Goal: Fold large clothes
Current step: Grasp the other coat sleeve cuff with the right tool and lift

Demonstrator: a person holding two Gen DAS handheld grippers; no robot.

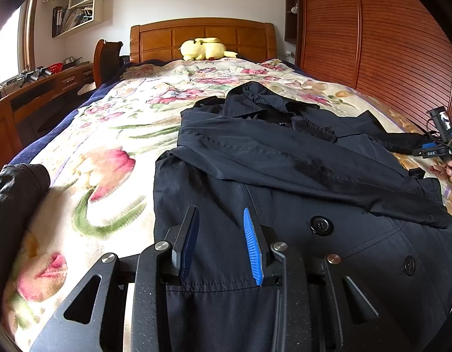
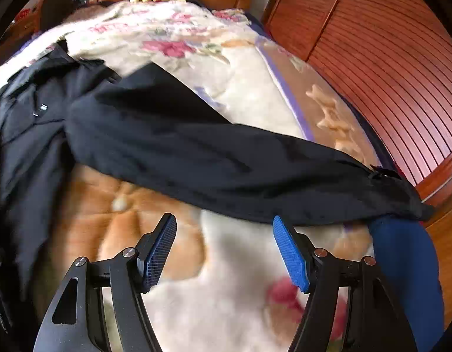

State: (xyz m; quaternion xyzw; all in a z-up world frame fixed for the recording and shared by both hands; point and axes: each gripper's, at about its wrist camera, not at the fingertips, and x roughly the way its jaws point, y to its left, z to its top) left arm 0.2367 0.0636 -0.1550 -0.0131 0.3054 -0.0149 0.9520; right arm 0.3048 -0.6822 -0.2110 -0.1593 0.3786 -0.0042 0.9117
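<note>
A dark navy double-breasted coat (image 1: 284, 161) lies front up on the floral blanket (image 1: 108, 152), collar toward the headboard. One sleeve is folded across its chest. My left gripper (image 1: 219, 208) hovers over the coat's lower front, its blue pads apart with only flat fabric beneath them. In the right wrist view the coat body (image 2: 35, 117) is at the left, and its other sleeve (image 2: 226, 170) stretches out to the right, reaching the bed's edge. My right gripper (image 2: 223, 217) stands open just short of that sleeve, over the blanket, with nothing between its fingers. It also shows at the right edge (image 1: 431, 148), held by a hand.
A yellow plush toy (image 1: 204, 48) rests against the wooden headboard (image 1: 202, 32). A slatted wooden wardrobe (image 1: 387, 44) runs along the right side of the bed. A desk (image 1: 35, 88) stands to the left. Another dark garment (image 1: 17, 193) lies at the near left. Blue cloth (image 2: 408, 264) hangs at the bed's right edge.
</note>
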